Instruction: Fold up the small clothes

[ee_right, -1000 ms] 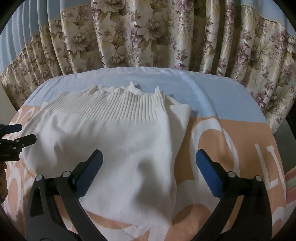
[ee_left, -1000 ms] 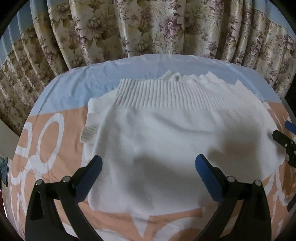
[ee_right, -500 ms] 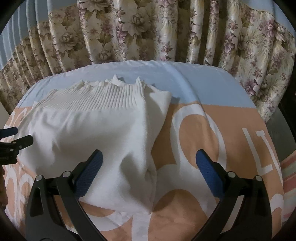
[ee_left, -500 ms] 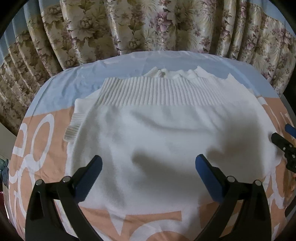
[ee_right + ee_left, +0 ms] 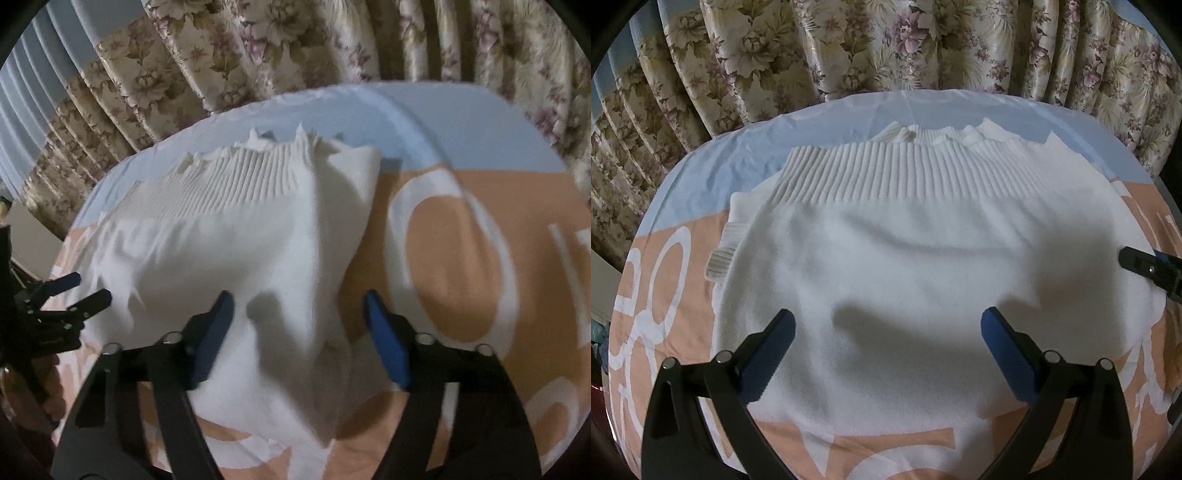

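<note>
A white knit sweater [image 5: 905,266] lies folded on the bed, its ribbed hem band [image 5: 905,173] at the far side and a cuff [image 5: 720,258] sticking out at its left. My left gripper [image 5: 886,339] is open and empty, hovering over the sweater's near part. In the right wrist view the sweater [image 5: 229,251] fills the left half. My right gripper [image 5: 299,325] is open, narrower than before, straddling the sweater's right near edge; nothing is held. The right gripper's tip shows at the left view's right edge [image 5: 1145,264], and the left gripper shows at the right view's left edge [image 5: 74,295].
The bed cover [image 5: 461,258] is peach with large white letters and a pale blue band [image 5: 738,173] at the far side. Floral curtains [image 5: 886,48] hang close behind the bed. The bed's right edge drops off near the right view's far right.
My right gripper has swung right and down onto the sweater's right edge, and its jaws have narrowed. My left gripper has shifted slightly over the sweater and stays open.
</note>
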